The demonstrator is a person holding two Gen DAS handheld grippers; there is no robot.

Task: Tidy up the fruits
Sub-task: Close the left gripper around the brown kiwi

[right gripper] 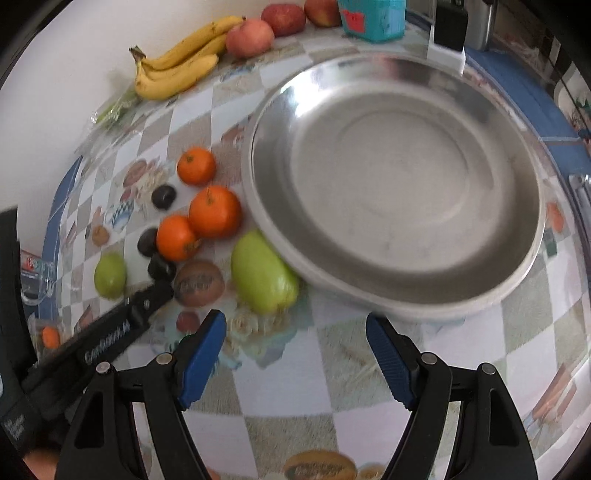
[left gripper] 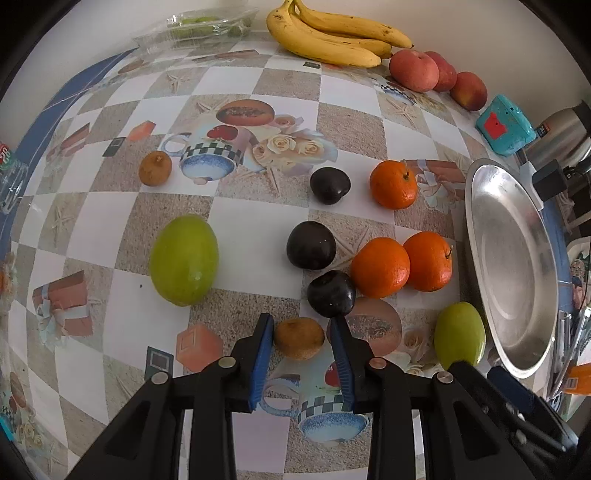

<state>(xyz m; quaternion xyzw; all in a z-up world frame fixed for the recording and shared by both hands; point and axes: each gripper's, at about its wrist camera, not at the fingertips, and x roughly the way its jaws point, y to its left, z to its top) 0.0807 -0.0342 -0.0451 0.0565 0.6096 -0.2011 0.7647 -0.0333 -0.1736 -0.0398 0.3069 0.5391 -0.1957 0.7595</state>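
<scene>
Left wrist view: my left gripper [left gripper: 303, 332] straddles a small brown fruit [left gripper: 299, 338], probably not clamped yet, my right gripper [right gripper: 295, 332] hangs released near the bare metal plate [right gripper: 517, 258], so nothing is sorted and every fruit remains on the table [left gripper: 258, 229].

Motion blur smears the right wrist view, softening the steel plate [right gripper: 399, 177] and the green fruit [right gripper: 264, 273] at its 8 o'clock rim; the left gripper [right gripper: 162, 291] hides the brown fruit [left gripper: 299, 338] there; in the left wrist view the right gripper's arm [left gripper: 476, 380] covers another green fruit's [left gripper: 460, 332] 6 o'clock edge; the clear tub's [left gripper: 199, 27] contents at 12 o'clock stay indistinct.
</scene>
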